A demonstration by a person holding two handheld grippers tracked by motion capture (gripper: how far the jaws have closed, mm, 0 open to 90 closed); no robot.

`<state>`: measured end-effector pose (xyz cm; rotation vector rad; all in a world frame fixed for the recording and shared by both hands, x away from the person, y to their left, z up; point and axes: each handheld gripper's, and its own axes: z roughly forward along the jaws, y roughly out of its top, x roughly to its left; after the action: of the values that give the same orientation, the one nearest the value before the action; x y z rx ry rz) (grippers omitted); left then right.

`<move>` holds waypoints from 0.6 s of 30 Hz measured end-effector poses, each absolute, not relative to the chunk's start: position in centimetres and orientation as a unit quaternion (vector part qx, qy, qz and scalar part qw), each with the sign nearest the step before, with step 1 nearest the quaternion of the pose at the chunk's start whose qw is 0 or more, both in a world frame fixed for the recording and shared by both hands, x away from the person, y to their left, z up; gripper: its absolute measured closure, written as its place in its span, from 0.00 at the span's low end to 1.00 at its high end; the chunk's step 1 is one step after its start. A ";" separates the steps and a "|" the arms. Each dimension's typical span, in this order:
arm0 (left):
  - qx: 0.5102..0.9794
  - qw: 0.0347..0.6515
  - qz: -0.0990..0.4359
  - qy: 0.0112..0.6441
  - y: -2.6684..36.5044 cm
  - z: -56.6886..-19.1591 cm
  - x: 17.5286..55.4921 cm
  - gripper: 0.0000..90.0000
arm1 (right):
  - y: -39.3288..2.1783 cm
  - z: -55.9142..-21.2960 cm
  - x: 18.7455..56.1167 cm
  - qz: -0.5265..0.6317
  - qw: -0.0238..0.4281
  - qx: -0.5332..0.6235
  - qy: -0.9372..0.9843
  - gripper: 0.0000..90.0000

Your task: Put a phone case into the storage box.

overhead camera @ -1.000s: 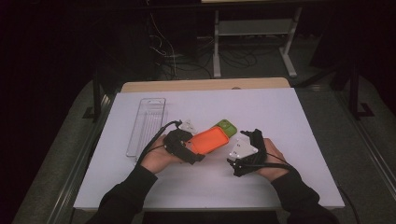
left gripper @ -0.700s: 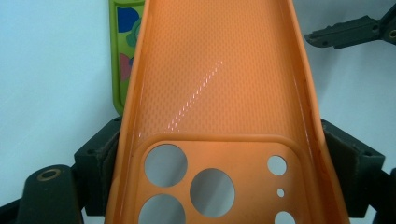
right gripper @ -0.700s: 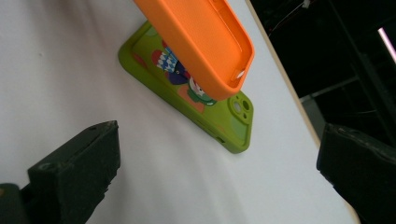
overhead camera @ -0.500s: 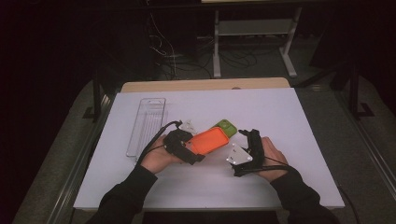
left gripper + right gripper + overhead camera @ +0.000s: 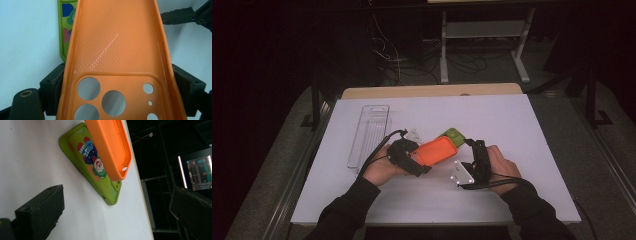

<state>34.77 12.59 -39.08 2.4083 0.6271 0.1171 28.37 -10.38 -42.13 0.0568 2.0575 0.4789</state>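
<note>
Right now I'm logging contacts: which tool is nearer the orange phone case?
Left. The left tool grips the orange phone case by its camera end; the right tool sits open just beside it, apart.

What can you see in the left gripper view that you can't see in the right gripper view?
Left gripper view alone: the inside of the orange phone case, with its round camera holes, squeezed between the left tool's jaws, plus part of the other tool at top right.

Right gripper view alone: the clown-like picture on the green phone case, the orange case's smooth outside, the right tool's open jaws with nothing between them, and a lit screen in the dark room.

Both share: the orange case lifted above the green case, which lies flat on the white table.
</note>
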 end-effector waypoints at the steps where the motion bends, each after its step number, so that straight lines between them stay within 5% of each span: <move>1: 0.911 0.327 0.043 0.247 12.5 -39.2 34.7 0.18 | -10.3 -42.1 28.4 0.192 0.498 0.013 0.846 0.00; 18: 0.915 0.323 0.039 0.237 12.5 -39.1 34.7 0.18 | -8.5 -42.7 27.8 0.178 0.549 -0.026 0.816 0.03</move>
<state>34.73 12.45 -39.06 2.4015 0.6227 0.1031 27.78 -8.52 -42.70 -0.0626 1.9319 0.4208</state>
